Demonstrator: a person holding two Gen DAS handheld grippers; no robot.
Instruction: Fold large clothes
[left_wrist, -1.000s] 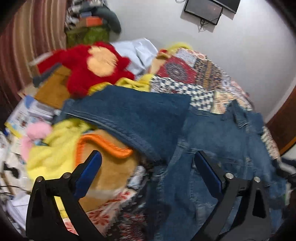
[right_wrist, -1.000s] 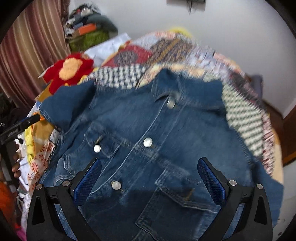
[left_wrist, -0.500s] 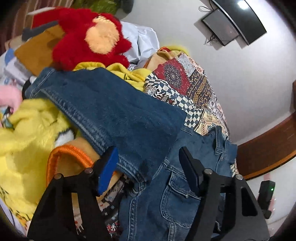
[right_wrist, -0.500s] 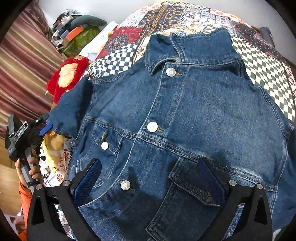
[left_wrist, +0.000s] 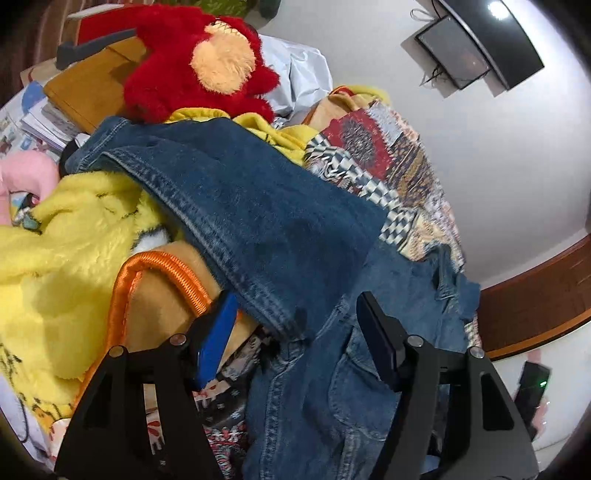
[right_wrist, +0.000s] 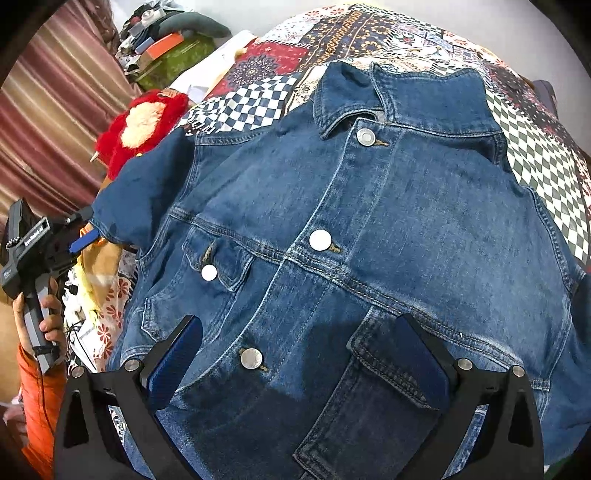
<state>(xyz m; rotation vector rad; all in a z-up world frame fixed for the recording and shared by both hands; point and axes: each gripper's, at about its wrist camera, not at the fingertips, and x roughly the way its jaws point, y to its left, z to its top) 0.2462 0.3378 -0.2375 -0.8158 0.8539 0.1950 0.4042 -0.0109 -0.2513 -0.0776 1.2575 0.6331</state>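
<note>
Your left gripper (left_wrist: 295, 325) has its fingers partly spread around the sleeve (left_wrist: 258, 221) of the denim jacket (right_wrist: 369, 229). The sleeve's seamed edge runs down between them; the blue pad sits just beside that edge, and whether either pad presses the cloth cannot be told. The sleeve stretches up and left from there, over a yellow plush blanket (left_wrist: 74, 236) and an orange-trimmed cushion (left_wrist: 162, 280), towards a red soft toy (left_wrist: 192, 74). Your right gripper (right_wrist: 295, 350) hovers with fingers spread wide and nothing between them over the jacket's lower front. The jacket lies face up, buttoned, on the patterned bedspread (right_wrist: 369, 33), collar away from you. Its hem is cut off below, and the right sleeve runs out of sight at the edge.
</note>
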